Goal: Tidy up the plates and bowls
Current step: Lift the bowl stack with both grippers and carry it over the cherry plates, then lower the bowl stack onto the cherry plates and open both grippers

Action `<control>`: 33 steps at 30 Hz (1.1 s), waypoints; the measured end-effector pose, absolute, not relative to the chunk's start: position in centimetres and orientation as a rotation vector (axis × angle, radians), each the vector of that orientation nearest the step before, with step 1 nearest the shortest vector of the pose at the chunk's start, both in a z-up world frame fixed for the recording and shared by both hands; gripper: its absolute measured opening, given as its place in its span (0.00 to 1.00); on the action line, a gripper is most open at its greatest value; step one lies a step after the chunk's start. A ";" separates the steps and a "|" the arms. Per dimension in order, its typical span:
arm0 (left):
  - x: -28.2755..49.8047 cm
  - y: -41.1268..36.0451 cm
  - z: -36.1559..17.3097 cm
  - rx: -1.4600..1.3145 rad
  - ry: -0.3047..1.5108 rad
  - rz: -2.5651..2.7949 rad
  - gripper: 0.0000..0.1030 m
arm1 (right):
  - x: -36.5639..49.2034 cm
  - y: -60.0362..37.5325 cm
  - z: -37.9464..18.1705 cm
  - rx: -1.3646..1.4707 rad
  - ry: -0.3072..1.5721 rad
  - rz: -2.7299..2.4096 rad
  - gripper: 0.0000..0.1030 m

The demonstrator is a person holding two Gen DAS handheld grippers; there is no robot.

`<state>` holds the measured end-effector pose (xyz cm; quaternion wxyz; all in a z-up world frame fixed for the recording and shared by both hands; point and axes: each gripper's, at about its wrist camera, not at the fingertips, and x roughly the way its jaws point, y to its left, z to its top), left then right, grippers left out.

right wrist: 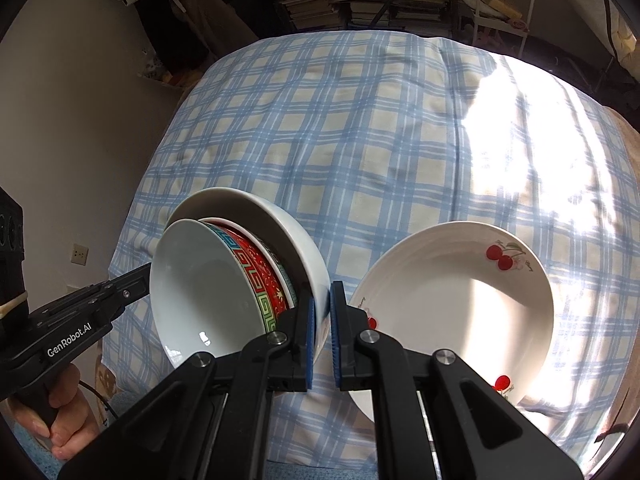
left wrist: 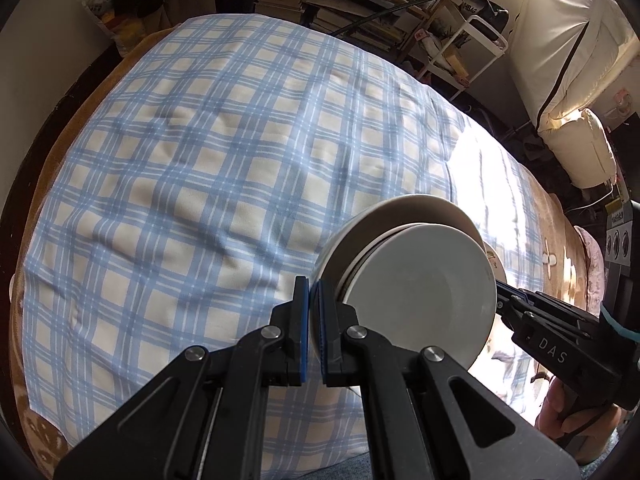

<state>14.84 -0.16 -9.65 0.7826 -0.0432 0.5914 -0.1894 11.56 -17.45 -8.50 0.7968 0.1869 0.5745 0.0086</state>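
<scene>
The left gripper (left wrist: 314,320) has its blue-padded jaws pinched on the near rim of the large white outer bowl (left wrist: 384,216). That bowl is the outermost of a nested stack, tipped steeply on edge above the blue-and-white checked cloth (left wrist: 200,160). The right gripper (right wrist: 322,332) is clamped on the same white rim from the opposite side, so both hands carry the stack together.

Inside the outer bowl sits a red bowl with a green and teal key-pattern band (right wrist: 260,276), and innermost a plain white glazed bowl (right wrist: 200,280). Nesting the bowls therefore looks finished.

Just right of the right gripper, a white plate printed with red cherries (right wrist: 460,300) also stands tilted; whether it rests on the cloth or leans on something is unclear. By my reading, the stack must still be set down and the cherry plate placed with it.
</scene>
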 end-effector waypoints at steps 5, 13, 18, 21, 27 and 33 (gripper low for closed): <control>13.9 -2.2 -8.7 -0.072 1.271 -0.435 0.02 | 10.1 -19.4 -7.7 0.429 1.217 -0.005 0.09; 12.1 -6.7 -9.5 -0.042 1.299 -0.483 0.02 | 7.2 -23.1 -7.5 0.449 1.215 -0.066 0.10; 11.0 -9.2 -10.5 -0.011 1.321 -0.490 0.02 | 6.0 -25.2 -8.2 0.460 1.220 -0.100 0.10; 10.6 -10.3 -11.2 0.005 1.343 -0.493 0.02 | 5.4 -26.3 -9.1 0.482 1.228 -0.106 0.10; 10.0 -11.8 -13.1 0.032 1.386 -0.484 0.02 | 4.3 -27.4 -11.2 0.511 1.258 -0.112 0.10; 9.8 -13.2 -13.9 0.022 1.399 -0.500 0.02 | 3.6 -29.4 -12.3 0.580 1.248 -0.149 0.11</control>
